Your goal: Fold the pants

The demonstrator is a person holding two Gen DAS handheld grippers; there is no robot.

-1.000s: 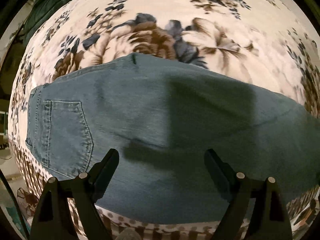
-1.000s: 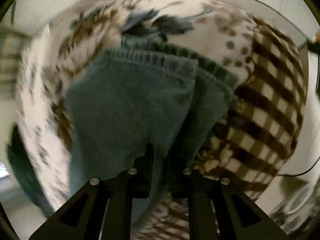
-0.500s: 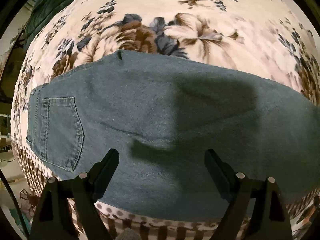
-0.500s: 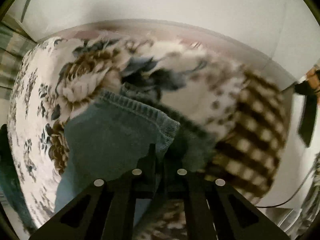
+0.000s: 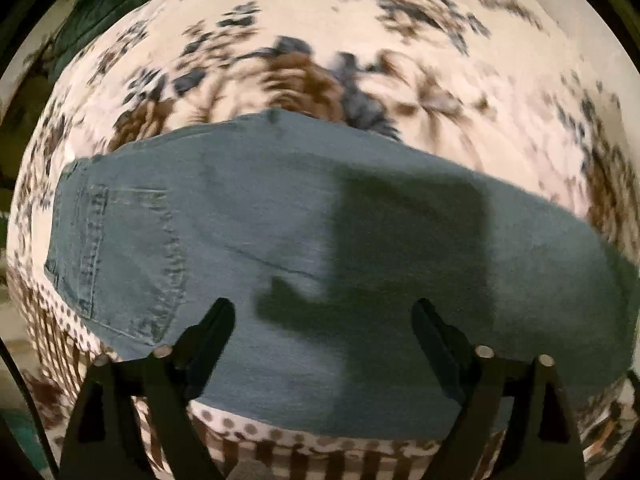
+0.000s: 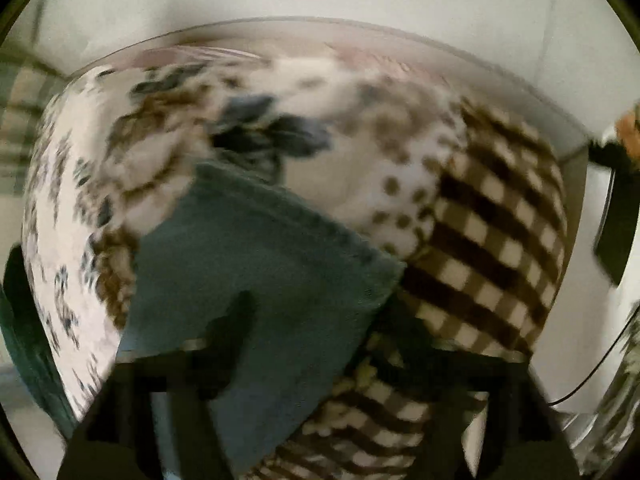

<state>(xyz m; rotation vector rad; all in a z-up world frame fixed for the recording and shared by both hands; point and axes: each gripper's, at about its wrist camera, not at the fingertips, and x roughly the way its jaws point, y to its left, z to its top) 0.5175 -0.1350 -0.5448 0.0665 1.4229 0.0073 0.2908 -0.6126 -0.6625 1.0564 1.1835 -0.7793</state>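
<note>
While the jeans [image 5: 320,264] lie flat across the floral blanket [image 5: 400,40], the left gripper [image 5: 324,320] hovers above them, jaws spread wide and empty. The right gripper [image 6: 320,320], blurred, seems spread around the hem [image 6: 304,216], probably to fold it.

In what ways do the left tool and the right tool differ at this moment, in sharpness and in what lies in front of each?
The left tool looks sharp; the right tool is smeared by motion blur. The left tool faces the pocket end of the jeans, lying flat; the right tool faces a hem corner of them. Past the left tool the blanket is floral; past the right tool it turns checked.

Shared: both are open, holding nothing, above the jeans.
</note>
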